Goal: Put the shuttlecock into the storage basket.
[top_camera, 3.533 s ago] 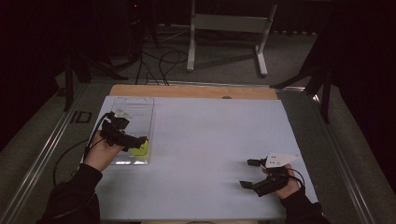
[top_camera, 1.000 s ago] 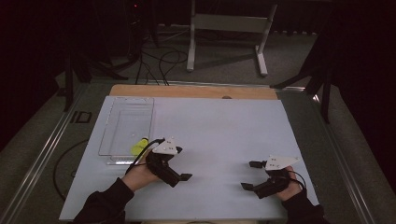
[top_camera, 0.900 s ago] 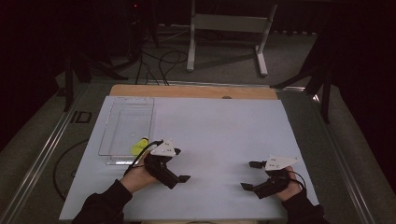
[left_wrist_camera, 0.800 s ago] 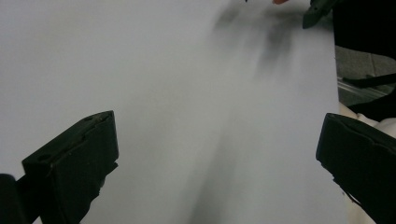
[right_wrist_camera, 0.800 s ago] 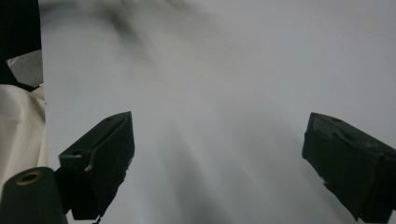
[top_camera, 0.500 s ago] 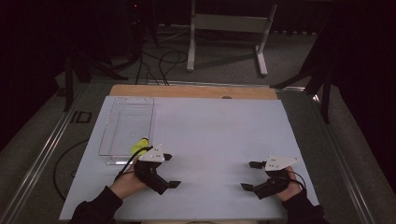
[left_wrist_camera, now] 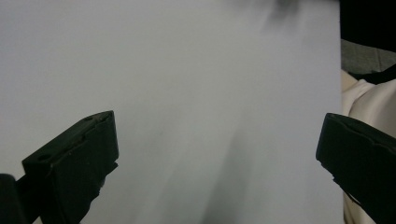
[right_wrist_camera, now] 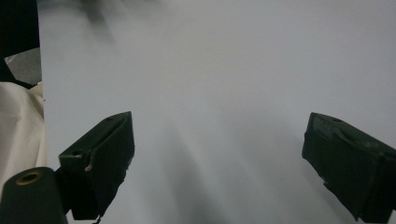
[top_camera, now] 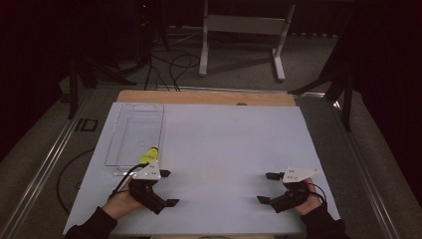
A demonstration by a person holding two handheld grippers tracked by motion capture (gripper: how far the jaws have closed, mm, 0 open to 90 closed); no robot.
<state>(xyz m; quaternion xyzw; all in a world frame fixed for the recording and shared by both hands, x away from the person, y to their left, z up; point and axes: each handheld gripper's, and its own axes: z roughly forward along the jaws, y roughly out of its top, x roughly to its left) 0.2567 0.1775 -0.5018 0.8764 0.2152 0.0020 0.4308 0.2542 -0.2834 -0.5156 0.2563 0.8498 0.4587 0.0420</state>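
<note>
A small yellow object (top_camera: 148, 156) lies in the near right corner of a clear plastic tray (top_camera: 130, 130) at the table's left. My left gripper (top_camera: 168, 188) rests just in front of the tray near the front edge, open with nothing between its jaws. In the left gripper view, the left gripper (left_wrist_camera: 217, 158) has its jaws spread wide over bare white table. My right gripper (top_camera: 266, 187) sits at the front right, also open and holding nothing. The right gripper view has the right gripper (right_wrist_camera: 219, 158) over the same plain surface.
The white tabletop (top_camera: 224, 144) has a wooden strip (top_camera: 204, 97) along its far edge. Beyond the table stand a grey metal frame (top_camera: 241, 30) and floor cables (top_camera: 169, 64). A pale cloth (right_wrist_camera: 18, 121) hangs past the table's front edge.
My left gripper was over the yellow object in the tray, came out to mid-table without it, and has since drawn back left toward the front edge. The right gripper has stayed put.
</note>
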